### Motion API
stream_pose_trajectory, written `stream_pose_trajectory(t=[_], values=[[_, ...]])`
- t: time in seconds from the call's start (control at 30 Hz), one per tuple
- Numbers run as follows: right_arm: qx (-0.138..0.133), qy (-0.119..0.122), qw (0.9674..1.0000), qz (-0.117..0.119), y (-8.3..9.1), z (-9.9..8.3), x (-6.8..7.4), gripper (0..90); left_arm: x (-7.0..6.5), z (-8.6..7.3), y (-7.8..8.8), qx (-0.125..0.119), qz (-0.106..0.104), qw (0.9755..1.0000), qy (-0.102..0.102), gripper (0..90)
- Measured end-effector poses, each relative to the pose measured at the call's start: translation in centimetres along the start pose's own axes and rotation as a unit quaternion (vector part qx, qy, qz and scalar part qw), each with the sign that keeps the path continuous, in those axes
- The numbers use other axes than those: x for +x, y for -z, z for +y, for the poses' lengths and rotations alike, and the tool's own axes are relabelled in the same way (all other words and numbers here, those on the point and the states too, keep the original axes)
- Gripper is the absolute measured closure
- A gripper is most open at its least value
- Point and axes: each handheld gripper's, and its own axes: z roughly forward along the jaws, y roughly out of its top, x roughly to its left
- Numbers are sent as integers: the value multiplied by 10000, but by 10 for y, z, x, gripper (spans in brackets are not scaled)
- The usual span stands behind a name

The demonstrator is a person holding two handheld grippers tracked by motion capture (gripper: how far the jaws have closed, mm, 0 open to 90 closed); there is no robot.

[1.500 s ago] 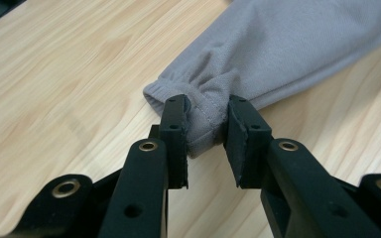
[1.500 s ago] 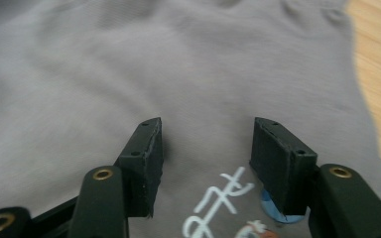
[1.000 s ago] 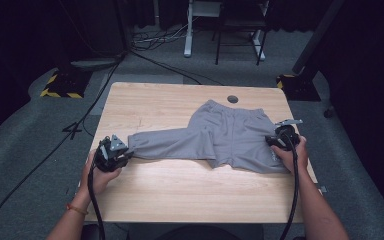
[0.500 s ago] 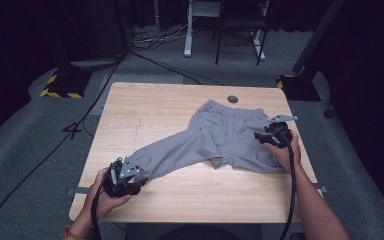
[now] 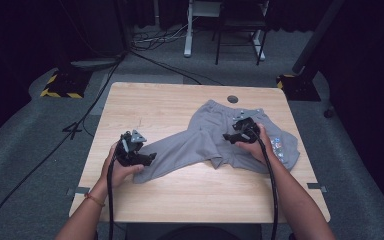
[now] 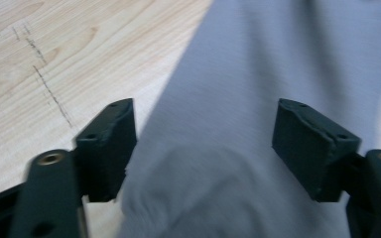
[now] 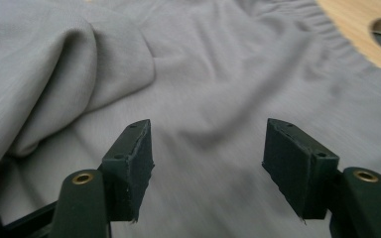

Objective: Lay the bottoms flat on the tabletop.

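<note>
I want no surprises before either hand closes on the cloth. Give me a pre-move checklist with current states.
1. Left gripper jaws apart over the grey trousers: ok.
2. Right gripper jaws apart above the cloth: ok.
3. Cloth between the left jaws: ok, a bunched fold lies there.
4. Cloth between the right jaws: cannot tell; fabric lies below, contact unclear.
5. Trousers fully on the table: ok, no edge hangs off.
6. Leg flat and unfolded: not ok; it lies slanted with a raised fold.
</note>
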Motion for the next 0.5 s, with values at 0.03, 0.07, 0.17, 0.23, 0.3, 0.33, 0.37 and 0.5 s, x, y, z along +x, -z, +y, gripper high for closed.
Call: stream_pose_trajectory(t=[0.03,0.07,0.17,0.23,0.3,0.33,0.37,0.5], values=[[7,20,10000,77,-5,2,2,363,0,1,-5,105,-14,9999,-53,406],[4,31,9999,136,-9,4,3,368,1,3,-10,266,-100,9995,-111,418],[126,78,9998,165,-23,10,7,399,0,4,-19,389,-137,9989,-222,503],[204,56,9997,102,-29,13,8,412,-1,5,-18,401,-225,9984,-331,595],[232,15,9997,33,-32,16,7,413,-2,4,-16,451,-240,9977,-439,674],[243,12,9997,-1,-32,16,7,409,-2,3,-14,479,-268,9971,-530,716],[248,-4,9997,-21,-33,17,5,397,-3,1,-12,514,-327,9966,-563,758],[279,-93,9989,-368,-34,18,-3,400,-4,-12,1,639,-503,9945,-665,818]])
